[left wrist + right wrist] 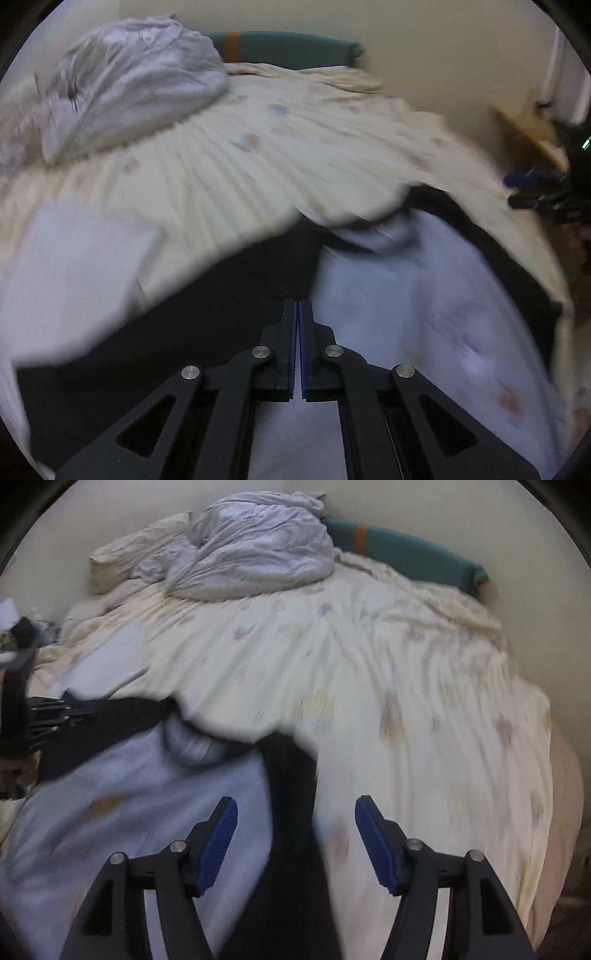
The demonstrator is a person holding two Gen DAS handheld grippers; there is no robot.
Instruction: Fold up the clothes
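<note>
A light blue garment (424,314) with a black garment (221,295) lies at the near edge of the bed (369,664), on the cream patterned sheet. The left tool (298,306) is pressed together over where blue meets black; whether it pinches cloth is unclear. The right tool (295,808) is spread, its pads clear of the black strip between them.

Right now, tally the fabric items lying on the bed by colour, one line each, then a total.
Light blue with black trim: 1, the garment nearest the grippers.
Lavender-grey: 1, the crumpled duvet at the head of the bed.
Pale, folded flat: 1, the folded piece on the sheet.
Cream: 1, the pillow beside the duvet.
Teal with orange band: 1, the bolster.
Total: 5
</note>
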